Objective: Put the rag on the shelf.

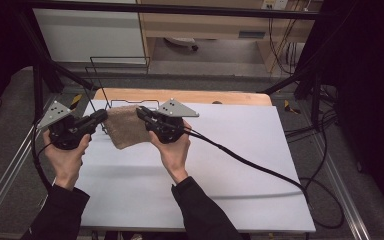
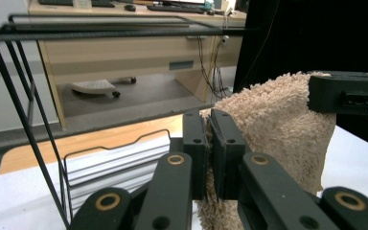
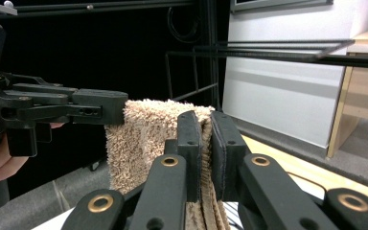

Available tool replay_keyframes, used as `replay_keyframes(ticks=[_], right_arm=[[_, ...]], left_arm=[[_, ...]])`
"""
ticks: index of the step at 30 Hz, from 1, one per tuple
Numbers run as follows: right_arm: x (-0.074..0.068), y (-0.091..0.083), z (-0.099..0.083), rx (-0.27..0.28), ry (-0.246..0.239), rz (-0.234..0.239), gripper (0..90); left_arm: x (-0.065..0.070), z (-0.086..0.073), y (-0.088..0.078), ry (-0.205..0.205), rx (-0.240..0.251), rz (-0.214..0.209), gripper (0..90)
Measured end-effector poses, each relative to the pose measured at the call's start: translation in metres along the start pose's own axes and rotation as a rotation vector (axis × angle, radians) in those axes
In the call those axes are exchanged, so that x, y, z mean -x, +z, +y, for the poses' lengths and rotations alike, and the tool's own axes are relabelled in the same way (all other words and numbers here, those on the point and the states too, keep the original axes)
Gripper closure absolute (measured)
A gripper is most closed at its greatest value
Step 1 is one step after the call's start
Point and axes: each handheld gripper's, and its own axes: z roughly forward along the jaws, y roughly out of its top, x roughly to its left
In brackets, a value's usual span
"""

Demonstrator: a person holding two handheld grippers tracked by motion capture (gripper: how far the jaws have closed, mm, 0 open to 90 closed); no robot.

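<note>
A tan fluffy towel (image 1: 125, 127) hangs folded above the white table top (image 1: 220, 165), stretched between both grippers. My left gripper (image 1: 102, 116) is shut on the towel's left upper corner. My right gripper (image 1: 141, 112) is shut on its right upper corner. In the left gripper view the towel (image 2: 278, 124) is pinched between the black jaws, with the other gripper (image 2: 350, 93) clamped on its far corner. In the right gripper view the towel's (image 3: 143, 139) layered edge sits between the jaws, and the left gripper (image 3: 96, 110) holds the far corner.
A black wire rack (image 1: 115, 80) stands at the table's back left, just behind the towel. A wooden board edge (image 1: 205, 96) runs along the back. A black cable (image 1: 260, 167) trails from the right gripper across the table to the right.
</note>
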Motion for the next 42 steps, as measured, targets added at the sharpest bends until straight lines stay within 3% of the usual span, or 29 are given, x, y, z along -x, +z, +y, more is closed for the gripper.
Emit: replay_keyframes(ticks=[23,42], right_arm=[[-0.005,0.02,0.037,0.061,-0.035,-0.024,83.9],[0.0,0.032,0.056,0.089,-0.046,-0.045,84.0]], left_arm=[[-0.016,0.038,-0.005,0.019,0.074,0.029,85.3],[-0.025,0.061,0.003,0.032,0.094,0.036,85.4]])
